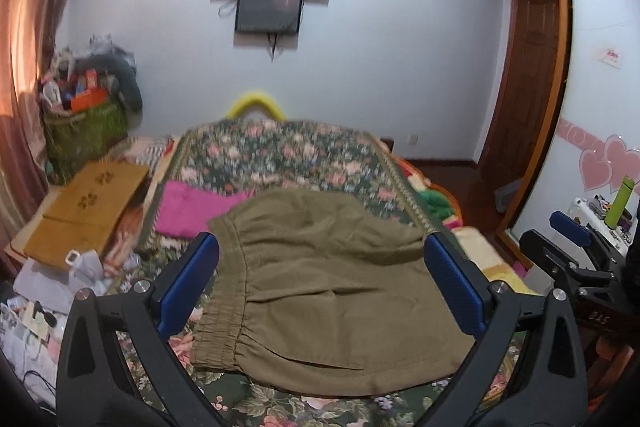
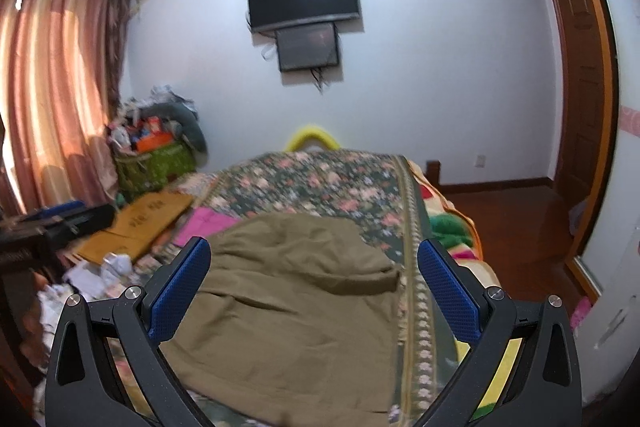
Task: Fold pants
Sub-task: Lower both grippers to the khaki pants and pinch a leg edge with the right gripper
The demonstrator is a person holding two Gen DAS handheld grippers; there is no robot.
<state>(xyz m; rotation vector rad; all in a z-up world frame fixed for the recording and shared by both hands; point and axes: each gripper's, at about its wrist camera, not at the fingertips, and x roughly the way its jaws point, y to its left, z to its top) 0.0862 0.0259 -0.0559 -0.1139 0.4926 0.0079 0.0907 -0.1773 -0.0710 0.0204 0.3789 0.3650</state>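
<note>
Olive-brown pants point(image 1: 320, 291) lie folded on the floral bedspread point(image 1: 280, 151), elastic waistband toward the left. My left gripper point(image 1: 320, 279) hovers above them, open, its blue pads wide apart with nothing between. In the right wrist view the same pants point(image 2: 288, 307) spread below my right gripper point(image 2: 314, 287), also open and holding nothing. The right gripper point(image 1: 576, 239) shows at the right edge of the left wrist view. At the left edge of the right wrist view the left gripper's black body point(image 2: 56, 223) is seen.
A folded pink garment point(image 1: 192, 207) lies beyond the pants. Cardboard point(image 1: 88, 211), papers and clutter point(image 1: 52, 287) crowd the bed's left side. A green basket point(image 1: 84, 131) of items stands by the curtain. A bright blanket point(image 2: 452, 227) and wooden floor point(image 2: 512, 211) lie right.
</note>
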